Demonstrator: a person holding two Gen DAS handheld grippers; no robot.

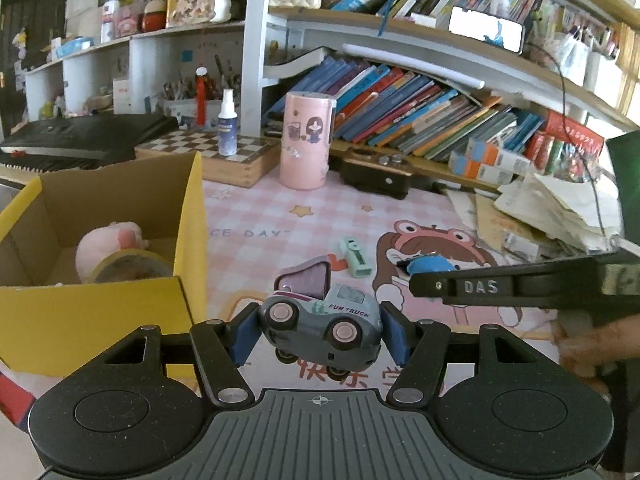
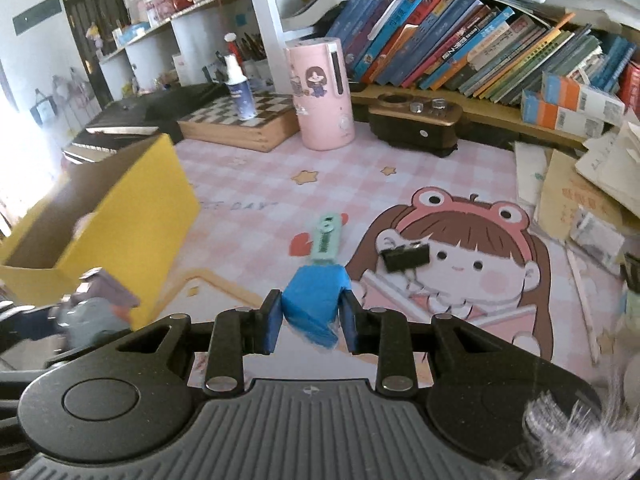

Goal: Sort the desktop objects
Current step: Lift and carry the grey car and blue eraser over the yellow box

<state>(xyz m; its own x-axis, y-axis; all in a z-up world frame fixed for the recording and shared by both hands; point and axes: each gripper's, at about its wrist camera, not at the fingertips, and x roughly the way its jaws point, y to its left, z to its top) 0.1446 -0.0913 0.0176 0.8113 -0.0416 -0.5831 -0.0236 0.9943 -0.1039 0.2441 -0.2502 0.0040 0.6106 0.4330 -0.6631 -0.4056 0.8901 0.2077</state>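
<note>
- Both jaws are clenched on cargo: the left gripper (image 1: 318,330) pinches a grey-blue plastic toy truck with pink hubs (image 1: 320,320) across its nose and tail, and the right gripper (image 2: 308,320) is clamped on a bright blue, soft-looking wedge-shaped piece (image 2: 314,304).
- Largest first — the open yellow cardboard box (image 1: 192,216) sits at about nine o'clock in the left wrist view, already holding a pink plush toy (image 1: 112,242) and a roll of tan tape (image 1: 132,266); it looks like the sorting bin.
- Checked pink desk mat with a cartoon frog-hat girl (image 2: 248,184) covers the desk; both held items hang above it, clear of the surface.
- Toy truck: hard, smooth and rounded, so I judge it light but slippery — the end-to-end pinch seems sound, though its free wheels and raised purple flap are poor places to grip. It hangs tilted, "FUN TRUCK" lettering facing the camera.
- Blue piece: creased at its lower edge, probably foam or folded tape, near weightless and squashy; a mid-body squeeze suits it, and what it is exactly I cannot tell.
- Mint-green correction-tape dispenser (image 2: 326,242) lies at twelve o'clock beyond the right gripper — stiff, narrow, best taken across its short sides.
- Smallest, a black binder clip (image 2: 404,260) rests on the printed face at one o'clock.
</note>
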